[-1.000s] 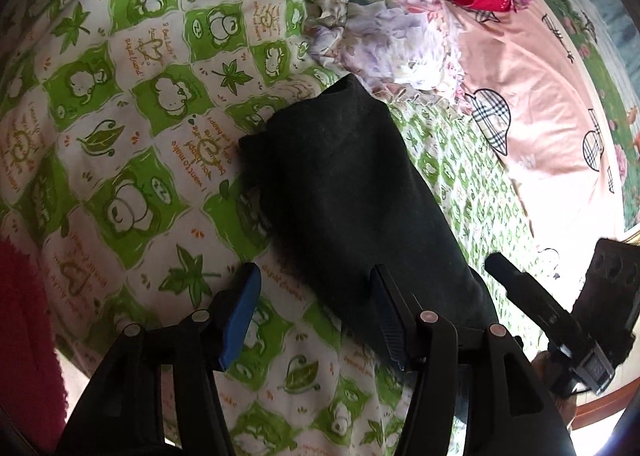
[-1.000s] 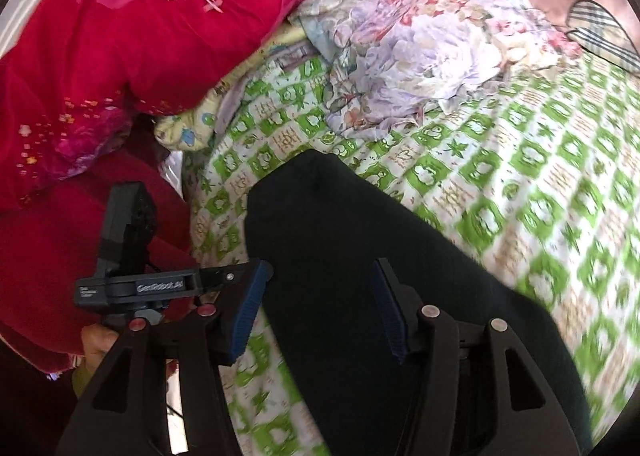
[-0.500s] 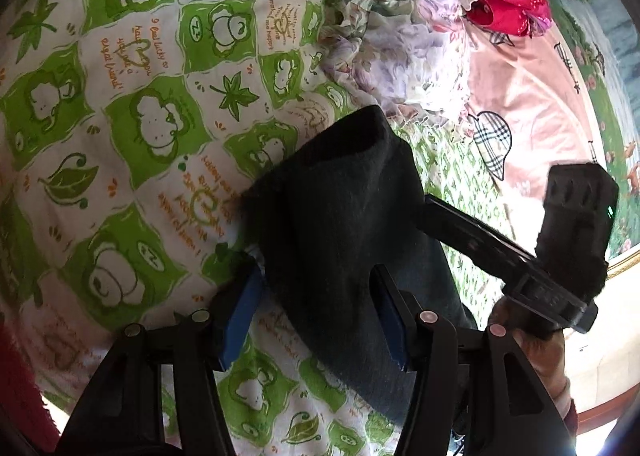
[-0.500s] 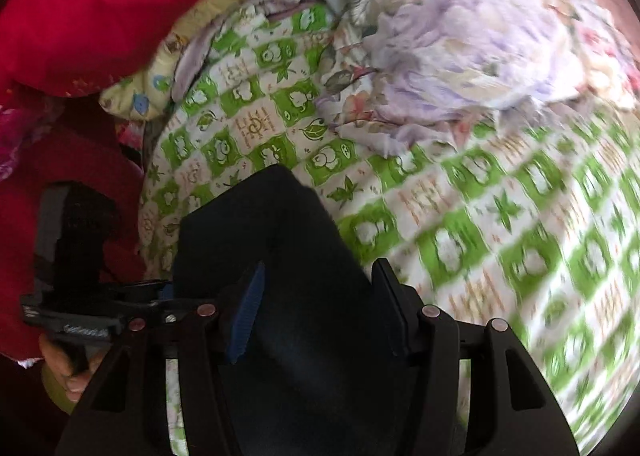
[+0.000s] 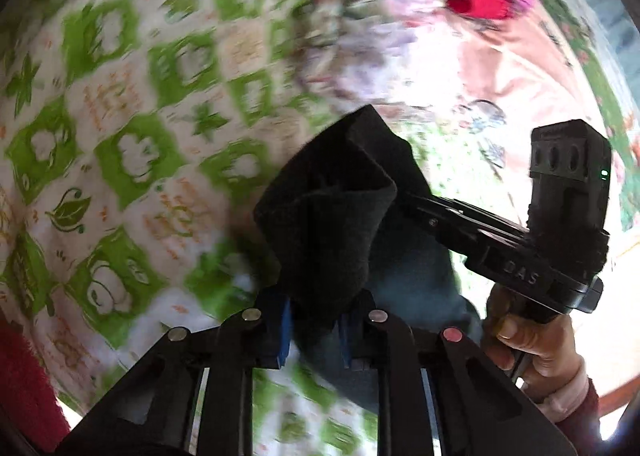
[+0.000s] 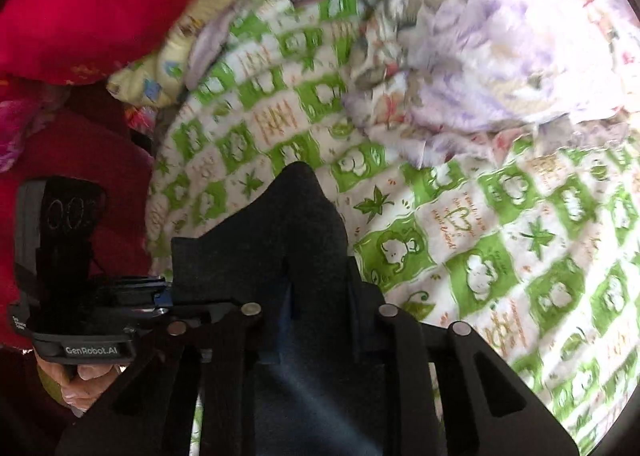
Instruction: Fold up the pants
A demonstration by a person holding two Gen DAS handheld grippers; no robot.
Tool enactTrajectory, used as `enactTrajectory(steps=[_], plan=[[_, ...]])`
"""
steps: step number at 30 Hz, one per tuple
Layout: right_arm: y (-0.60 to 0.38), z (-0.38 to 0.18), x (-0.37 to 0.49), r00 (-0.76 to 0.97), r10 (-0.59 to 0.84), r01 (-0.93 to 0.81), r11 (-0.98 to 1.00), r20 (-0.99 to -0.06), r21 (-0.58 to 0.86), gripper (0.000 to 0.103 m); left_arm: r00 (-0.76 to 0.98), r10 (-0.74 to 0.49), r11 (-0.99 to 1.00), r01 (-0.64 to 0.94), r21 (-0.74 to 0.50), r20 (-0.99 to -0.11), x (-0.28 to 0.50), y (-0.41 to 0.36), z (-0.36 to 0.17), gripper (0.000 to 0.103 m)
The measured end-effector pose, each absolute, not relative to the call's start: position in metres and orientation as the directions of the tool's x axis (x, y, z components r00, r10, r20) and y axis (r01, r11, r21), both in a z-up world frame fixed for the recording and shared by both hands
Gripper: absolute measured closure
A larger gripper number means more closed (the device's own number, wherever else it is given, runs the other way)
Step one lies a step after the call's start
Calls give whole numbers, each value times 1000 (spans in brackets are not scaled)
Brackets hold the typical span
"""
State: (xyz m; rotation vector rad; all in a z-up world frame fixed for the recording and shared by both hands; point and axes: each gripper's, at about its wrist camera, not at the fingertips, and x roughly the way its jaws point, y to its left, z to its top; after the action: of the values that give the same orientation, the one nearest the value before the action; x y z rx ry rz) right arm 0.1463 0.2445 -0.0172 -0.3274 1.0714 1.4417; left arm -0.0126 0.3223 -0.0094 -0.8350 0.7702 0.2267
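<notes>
The dark pants (image 5: 332, 216) are lifted off the green-and-white patterned bed sheet (image 5: 132, 128) by both grippers. My left gripper (image 5: 314, 330) is shut on one corner of the pants, with its blue pads pinching the cloth. In the right wrist view my right gripper (image 6: 316, 296) is shut on the other corner of the pants (image 6: 280, 248), which hide its fingertips. The right gripper's body also shows in the left wrist view (image 5: 520, 240), and the left gripper's body shows in the right wrist view (image 6: 80, 296).
A crumpled floral cloth (image 6: 500, 56) lies on the sheet (image 6: 480, 256) beyond the pants. Red bedding (image 6: 80, 8) is piled at the left, and a pink sheet (image 5: 520, 68) lies at the right. A red cloth (image 5: 24, 384) is at the left edge.
Both grippers have closed on the near end of the pants and lifted it, so the cloth now bunches between them. Both views are blurred by the motion.
</notes>
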Motion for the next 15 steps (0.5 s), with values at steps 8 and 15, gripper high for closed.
enactTrajectory(steps=[8,15], plan=[[167,42,144,-134,779,-879,192,-612,437,81,784,-142,738,-323,-593,-604,-21,276,56,87],[76,69,146,-63,870,-840,219,-490,497,81,807,-219,795,-178,-580,-549,-19,216,96,87]])
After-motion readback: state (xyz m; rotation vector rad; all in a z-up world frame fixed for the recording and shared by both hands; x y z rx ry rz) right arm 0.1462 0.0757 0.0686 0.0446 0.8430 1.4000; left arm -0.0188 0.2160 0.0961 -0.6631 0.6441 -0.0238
